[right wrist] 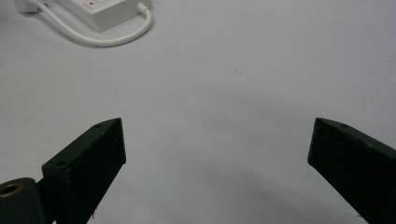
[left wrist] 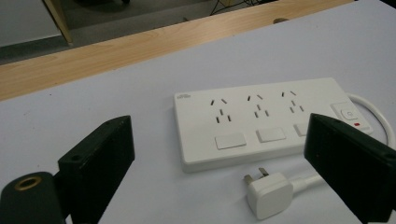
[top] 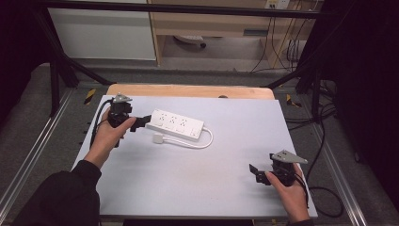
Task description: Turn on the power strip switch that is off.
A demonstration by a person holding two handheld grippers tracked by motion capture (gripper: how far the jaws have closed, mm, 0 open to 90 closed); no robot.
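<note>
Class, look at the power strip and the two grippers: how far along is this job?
Barely begun. Done: the left gripper has reached the end of the power strip, jaws open, gripping nothing. In hand: closing in on the strip; its plug lies loose on the table beside it. Left: any grasping or moving. The right gripper is open, apart from the strip.

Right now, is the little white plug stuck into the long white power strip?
No, the white plug lies loose on the table beside the white power strip.
</note>
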